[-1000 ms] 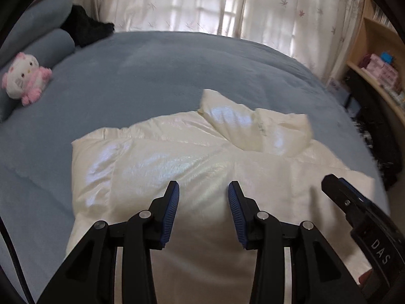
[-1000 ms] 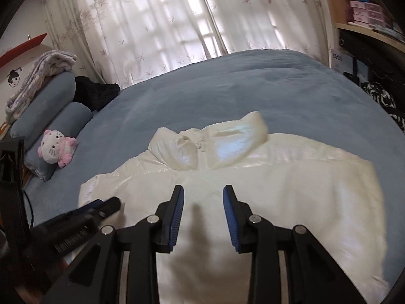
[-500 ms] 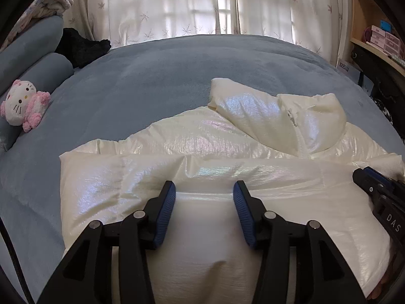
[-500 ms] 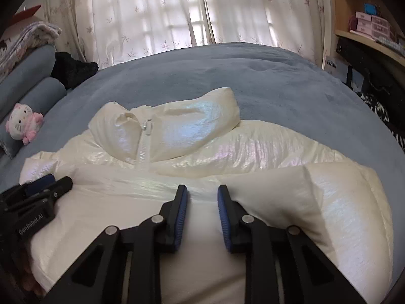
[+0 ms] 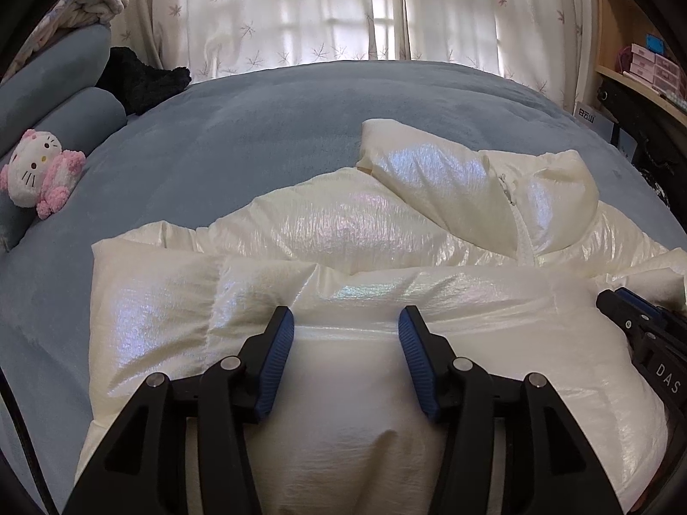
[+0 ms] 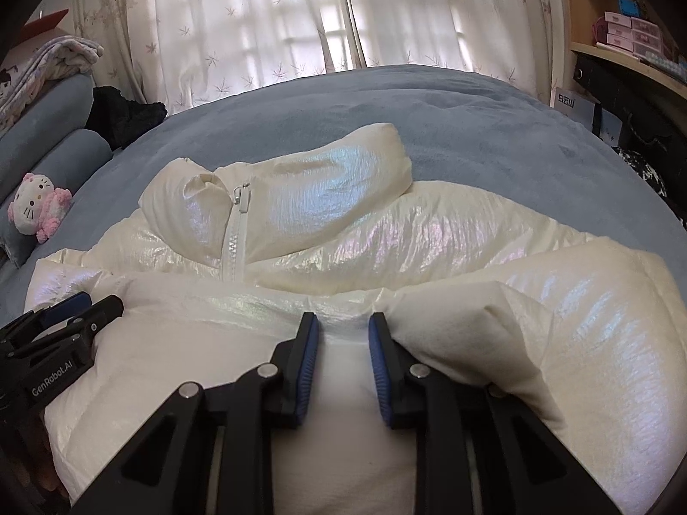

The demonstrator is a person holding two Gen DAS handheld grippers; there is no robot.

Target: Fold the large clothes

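Observation:
A shiny cream puffer jacket [image 5: 343, 231] lies on the blue bed, collar and zip at the far side; it also shows in the right wrist view [image 6: 429, 231]. Its near hem is folded up over the body. My left gripper [image 5: 345, 330] holds the folded hem between wide-set jaws on the left part. My right gripper [image 6: 343, 326] pinches the same folded edge between narrower jaws on the right part. Each gripper shows at the edge of the other's view.
The blue bed cover [image 5: 257, 128] spreads beyond the jacket. A pink and white plush cat [image 5: 38, 171] and blue bolsters [image 5: 77, 116] sit at the left, with a dark garment [image 5: 137, 81]. Curtains [image 6: 300, 21] hang behind. Shelves [image 6: 631, 43] stand at the right.
Both grippers have carried the jacket's near hem forward over its body towards the collar, and the jacket now fills more of both views. The right jaws narrowed.

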